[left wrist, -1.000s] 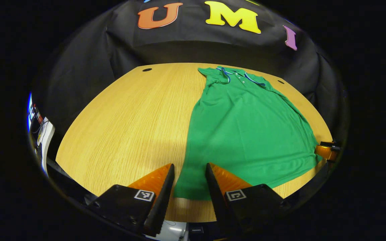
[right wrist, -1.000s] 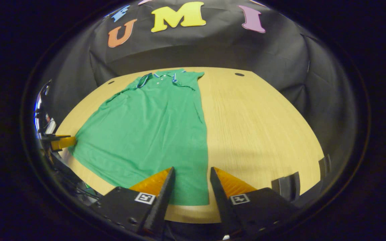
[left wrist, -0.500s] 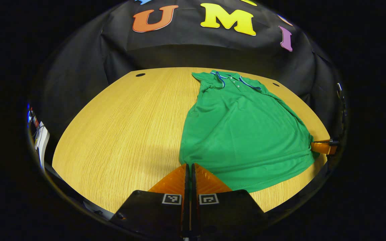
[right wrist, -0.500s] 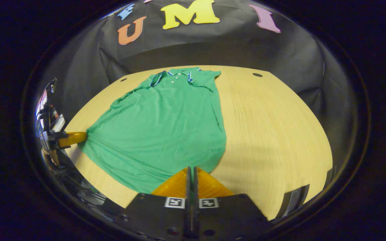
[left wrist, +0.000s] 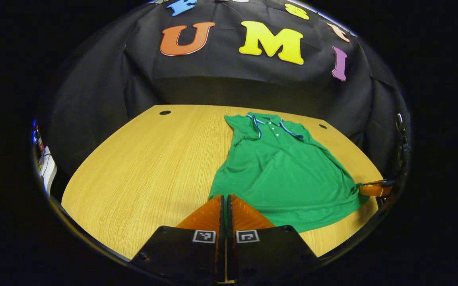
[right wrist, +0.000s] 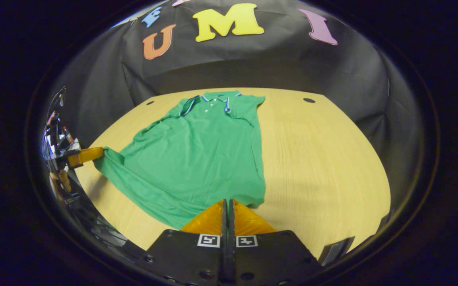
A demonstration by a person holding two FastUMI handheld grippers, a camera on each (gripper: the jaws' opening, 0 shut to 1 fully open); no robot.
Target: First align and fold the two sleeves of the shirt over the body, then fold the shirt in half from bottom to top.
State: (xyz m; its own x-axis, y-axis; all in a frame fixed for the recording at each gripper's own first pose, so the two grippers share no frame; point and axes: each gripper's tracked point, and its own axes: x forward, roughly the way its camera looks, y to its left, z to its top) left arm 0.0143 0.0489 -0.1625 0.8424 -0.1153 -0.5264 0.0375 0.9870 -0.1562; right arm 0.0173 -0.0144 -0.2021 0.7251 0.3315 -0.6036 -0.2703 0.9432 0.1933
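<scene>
Currently a green polo shirt (left wrist: 284,171) is seen spread on the wooden table (left wrist: 141,167), collar (left wrist: 270,122) toward the black cloth wall and hem toward the cameras. Its sleeves are folded in over the body, so the garment reads as a long narrow shape, wider at the hem than at the collar.

The left gripper (left wrist: 224,197) is closed, its two fingers drawn together with barely a slit between them, and the shirt's near left hem corner is pinched at their tips. The fabric by that corner is raised off the table and pulled into slight creases. From the right gripper view, the left gripper (right wrist: 94,153) is seen at the shirt's far hem corner, where the cloth is drawn out to a point at its fingertips; a hand (right wrist: 60,180) is partly visible behind it at the edge of the view.

The right gripper (right wrist: 227,201) is likewise closed to a thin slit, and the shirt's near right hem corner is caught at its tips, the hem edge curling up beside them. From the left gripper view, the right gripper (left wrist: 366,187) is seen at the shirt's opposite hem corner, touching the bunched cloth there.

Between the two held corners the hem sags in a shallow curve toward the table. The collar end of the shirt lies flat on the table.
</scene>
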